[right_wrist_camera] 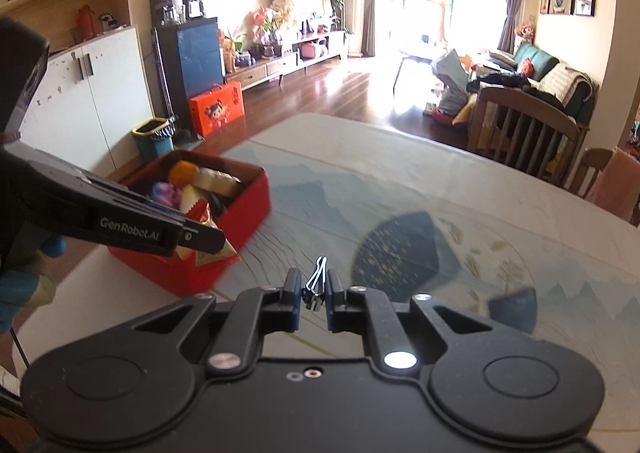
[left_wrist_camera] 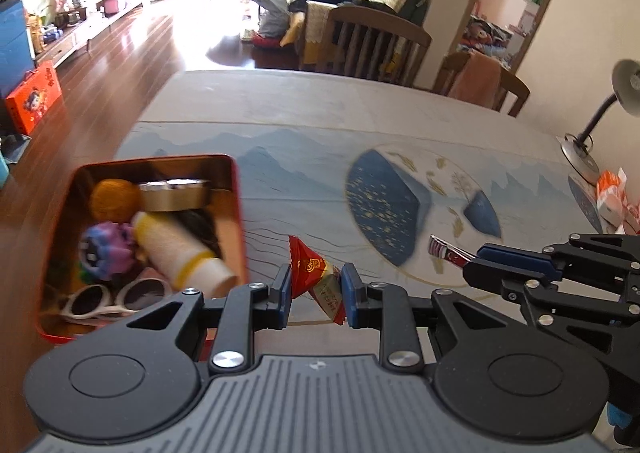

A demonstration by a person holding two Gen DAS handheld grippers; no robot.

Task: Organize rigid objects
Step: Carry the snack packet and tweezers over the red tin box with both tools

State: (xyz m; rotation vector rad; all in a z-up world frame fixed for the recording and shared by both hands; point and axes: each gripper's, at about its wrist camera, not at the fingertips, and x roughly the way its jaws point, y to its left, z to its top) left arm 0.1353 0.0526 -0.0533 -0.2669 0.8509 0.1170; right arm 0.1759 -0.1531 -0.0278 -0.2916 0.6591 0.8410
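Observation:
My left gripper [left_wrist_camera: 316, 279] is shut on a red snack packet [left_wrist_camera: 314, 267], held above the table just right of the red tin box [left_wrist_camera: 240, 221]. The box holds an orange ball [left_wrist_camera: 114, 199], a round tin [left_wrist_camera: 176, 195], a white tube [left_wrist_camera: 180, 249], a purple toy [left_wrist_camera: 106, 249] and sunglasses [left_wrist_camera: 116, 299]. My right gripper [right_wrist_camera: 314, 293] is shut on a small metal clip [right_wrist_camera: 316, 281], whose wire handles stick out ahead. In the left wrist view, the right gripper [left_wrist_camera: 470, 265] hovers to the right with the clip [left_wrist_camera: 446, 251]. The right wrist view shows the left gripper [right_wrist_camera: 208, 241] in front of the box [right_wrist_camera: 248, 213].
A tablecloth [left_wrist_camera: 320, 133] with blue mountain print covers the table. A desk lamp [left_wrist_camera: 588, 141] and orange-white packs [left_wrist_camera: 612, 193] sit at its right edge. Wooden chairs [left_wrist_camera: 376, 41] stand beyond the far side. A blue-gloved hand [right_wrist_camera: 24, 293] holds the left gripper.

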